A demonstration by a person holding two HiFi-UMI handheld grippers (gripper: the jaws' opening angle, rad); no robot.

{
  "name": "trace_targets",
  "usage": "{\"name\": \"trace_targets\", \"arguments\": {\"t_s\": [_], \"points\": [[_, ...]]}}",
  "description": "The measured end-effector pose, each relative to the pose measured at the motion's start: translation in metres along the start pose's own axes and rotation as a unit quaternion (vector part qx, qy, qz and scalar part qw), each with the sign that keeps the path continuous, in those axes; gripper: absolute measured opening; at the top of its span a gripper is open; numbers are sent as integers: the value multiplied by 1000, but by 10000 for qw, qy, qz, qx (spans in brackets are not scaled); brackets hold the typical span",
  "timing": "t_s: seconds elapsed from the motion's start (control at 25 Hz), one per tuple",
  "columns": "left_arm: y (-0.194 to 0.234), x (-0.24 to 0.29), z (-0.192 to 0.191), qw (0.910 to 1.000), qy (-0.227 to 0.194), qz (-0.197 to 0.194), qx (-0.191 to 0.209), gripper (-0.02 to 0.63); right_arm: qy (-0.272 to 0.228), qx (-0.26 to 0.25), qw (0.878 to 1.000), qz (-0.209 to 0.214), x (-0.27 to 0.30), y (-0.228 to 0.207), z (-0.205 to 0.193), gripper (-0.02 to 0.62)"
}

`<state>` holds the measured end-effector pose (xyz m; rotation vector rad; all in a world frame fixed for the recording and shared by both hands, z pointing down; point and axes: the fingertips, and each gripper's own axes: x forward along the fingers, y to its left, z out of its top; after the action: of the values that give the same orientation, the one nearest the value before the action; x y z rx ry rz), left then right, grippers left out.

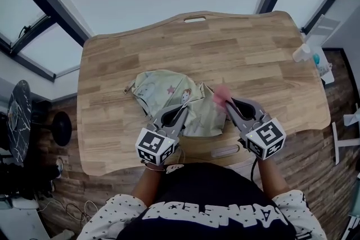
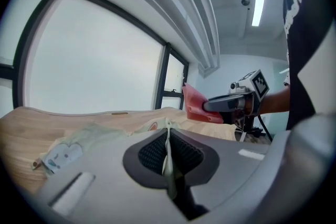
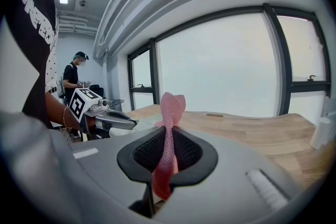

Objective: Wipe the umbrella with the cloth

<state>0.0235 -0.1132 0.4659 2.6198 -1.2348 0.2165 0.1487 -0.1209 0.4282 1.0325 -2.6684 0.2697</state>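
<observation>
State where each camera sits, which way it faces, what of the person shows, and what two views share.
Head view: on the person's head, looking steeply down at the table, umbrella, left gripper and right gripper; chest and forearms show.
Left gripper view: on that gripper, facing along jaws shut on umbrella fabric, toward the window; torso and right forearm show.
Right gripper view: facing along jaws shut on the pink cloth, across the table; torso and left wrist show.
Shared: each gripper view shows the other gripper.

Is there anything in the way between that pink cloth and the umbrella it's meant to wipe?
Nothing visible stands between them. The right gripper holds the pink cloth just beside the edge of the umbrella, whose fabric the left gripper pinches.
</observation>
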Motion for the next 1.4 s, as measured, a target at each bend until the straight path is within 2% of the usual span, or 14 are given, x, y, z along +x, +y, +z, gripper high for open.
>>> {"name": "trace_targets", "arguments": {"t_s": [0.16, 0.28, 0.56, 0.92, 1.2, 1.4], "points": [[20, -13, 6, 10000, -58, -41, -34, 3, -29, 150, 9997, -187, 11, 3, 5, 44], [38, -23, 10, 9995, -154, -82, -258, 3, -84, 233, 9993, -285, 22, 11, 12, 44], [73, -41, 1, 9967, -227, -22, -780, 3, -132, 277, 9994, -165, 47, 41, 22, 44], [101, -50, -20, 9945, -34, 20, -1048, 3, 154, -65, 9994, -303, 69, 52, 27, 44], [114, -51, -29, 9919, 77, 29, -1265, 3, 486, -672, 9965, 52, 108, 73, 33, 44], [114, -53, -28, 9920, 59, -12, -1260, 3, 686, -933, 9929, 273, 135, 90, 33, 44]]}}
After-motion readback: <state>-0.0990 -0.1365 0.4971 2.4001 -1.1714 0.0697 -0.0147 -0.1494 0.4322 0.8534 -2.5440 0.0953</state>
